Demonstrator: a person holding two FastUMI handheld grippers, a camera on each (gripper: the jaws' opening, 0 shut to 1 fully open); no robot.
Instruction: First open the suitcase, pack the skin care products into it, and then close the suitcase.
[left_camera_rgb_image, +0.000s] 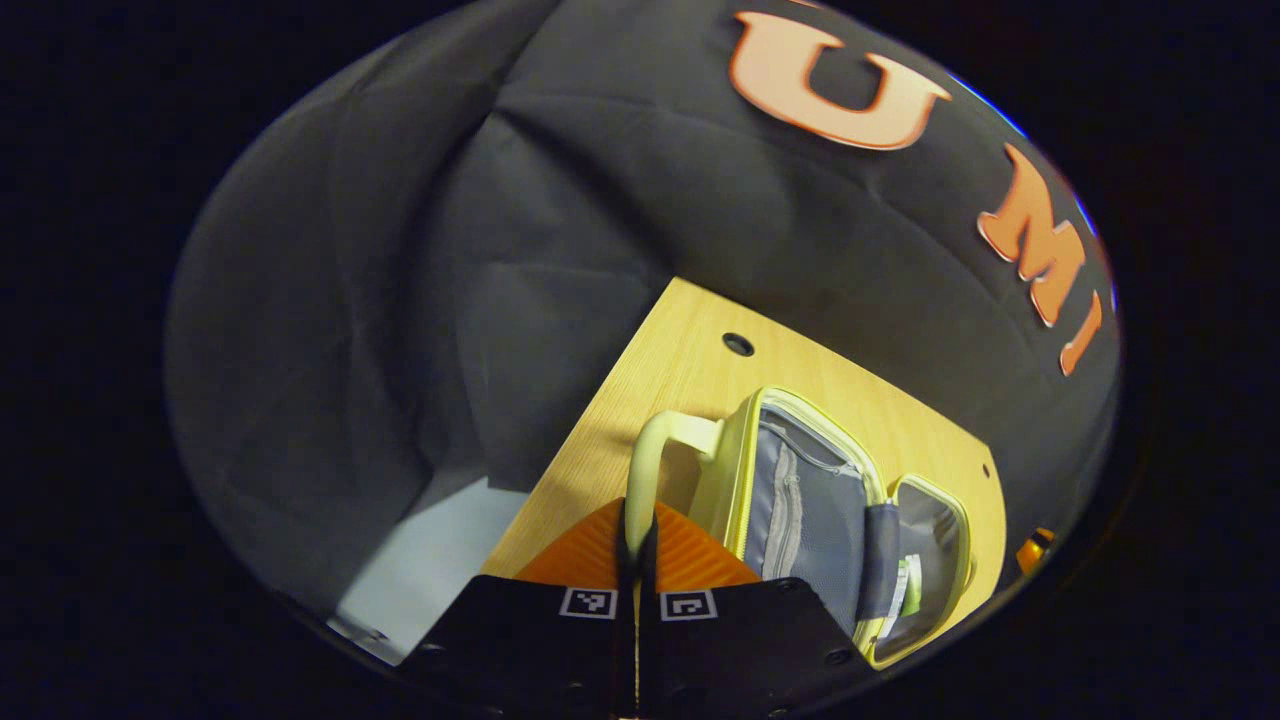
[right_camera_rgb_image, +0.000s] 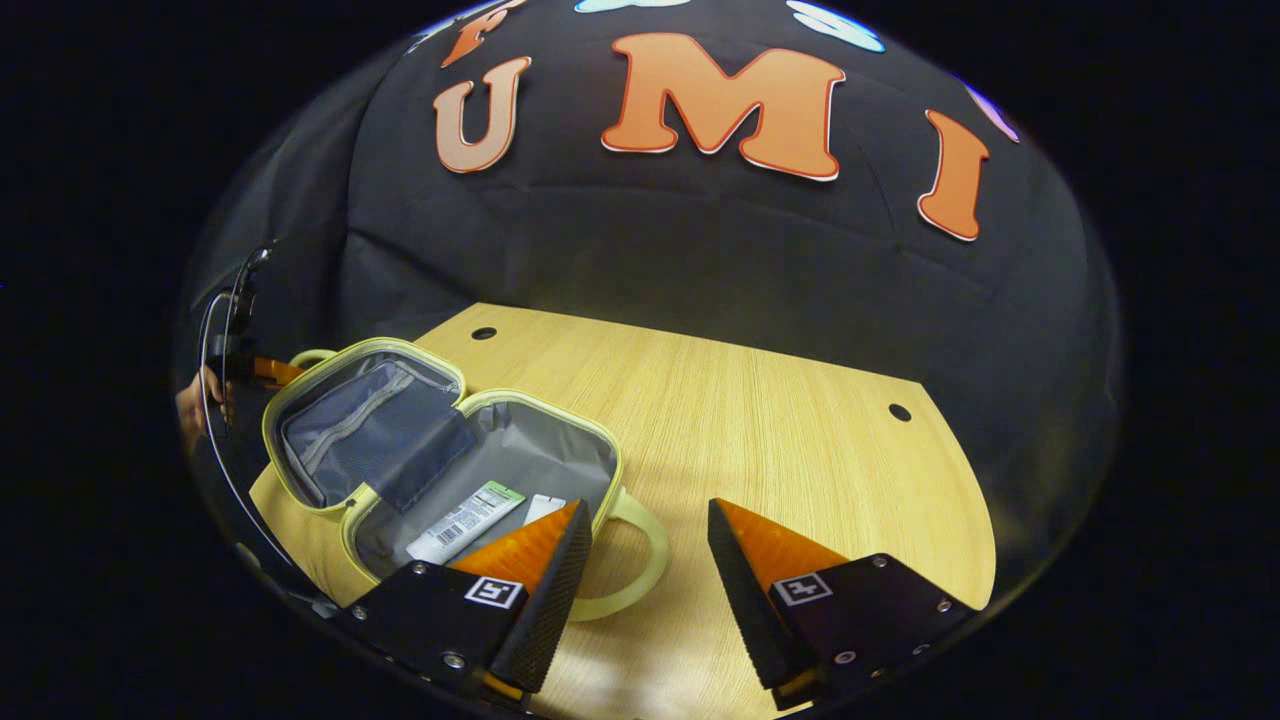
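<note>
Left tool (left_camera_rgb_image: 637, 545) clamped on suitcase handle (left_camera_rgb_image: 650, 450) | right tool (right_camera_rgb_image: 648, 525) apart above bare table (right_camera_rgb_image: 800, 420)

The table (right_camera_rgb_image: 760, 420) looks like pale matt wood with fine straight grain, the suitcase (right_camera_rgb_image: 400, 440) has a grey cloth lining with smooth rubbery yellow rims and handles, and the tube (right_camera_rgb_image: 462, 521) inside looks glossy plastic.

So the suitcase (right_camera_rgb_image: 440, 450) is lying flat open on the wooden bench (right_camera_rgb_image: 800, 430), grey lining showing. A skincare tube (right_camera_rgb_image: 462, 520) sits in the nearer half. The right hand-held gripper (right_camera_rgb_image: 645, 525) hangs just above the bench with its jaws spread wide, one finger over the suitcase's handle (right_camera_rgb_image: 640, 570).
</note>
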